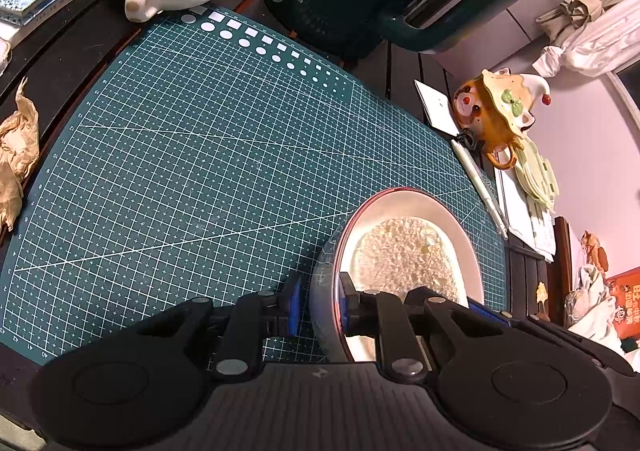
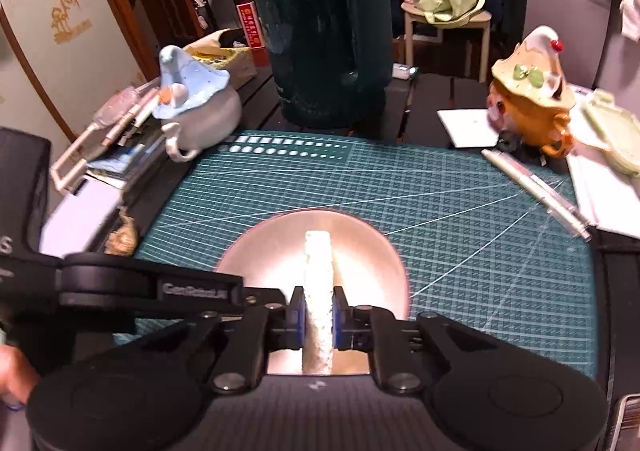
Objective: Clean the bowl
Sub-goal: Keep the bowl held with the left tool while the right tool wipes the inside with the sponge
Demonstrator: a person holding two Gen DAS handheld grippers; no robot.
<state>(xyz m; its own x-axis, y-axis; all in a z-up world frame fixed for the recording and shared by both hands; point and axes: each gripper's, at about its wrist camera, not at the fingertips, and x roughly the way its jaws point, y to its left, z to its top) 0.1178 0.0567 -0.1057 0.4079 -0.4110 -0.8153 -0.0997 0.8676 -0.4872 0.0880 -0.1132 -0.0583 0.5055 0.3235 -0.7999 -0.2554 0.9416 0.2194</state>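
While the left gripper (image 1: 318, 305) is pinching the near wall of the bowl (image 1: 448, 211), jaws nearly closed with one pad outside and one inside the rim, the right gripper (image 2: 318, 317) is clamping a pale sponge (image 2: 318, 271) edge-on, jaws squeezed almost together, and holding it down inside the bowl. The bowl is sitting on the green cutting mat (image 1: 180, 171), toward its near right corner.

Here's where it's getting risky: that rim grip is looking thin, so a hard scrub could be twisting the bowl out of the jaws or skating it across the mat. The sponge is being held by a narrow strip, so it may be folding or slipping under pressure.

Room-wise, the mat is lying open to the left and ahead. To the right a pen (image 2: 536, 187) is lying just off the bowl, with papers and an orange figurine pot (image 2: 532, 107) beyond, and the dark kettle (image 2: 324, 31) is standing at the tabletop's far side, so wide strokes rightward are looking tight.
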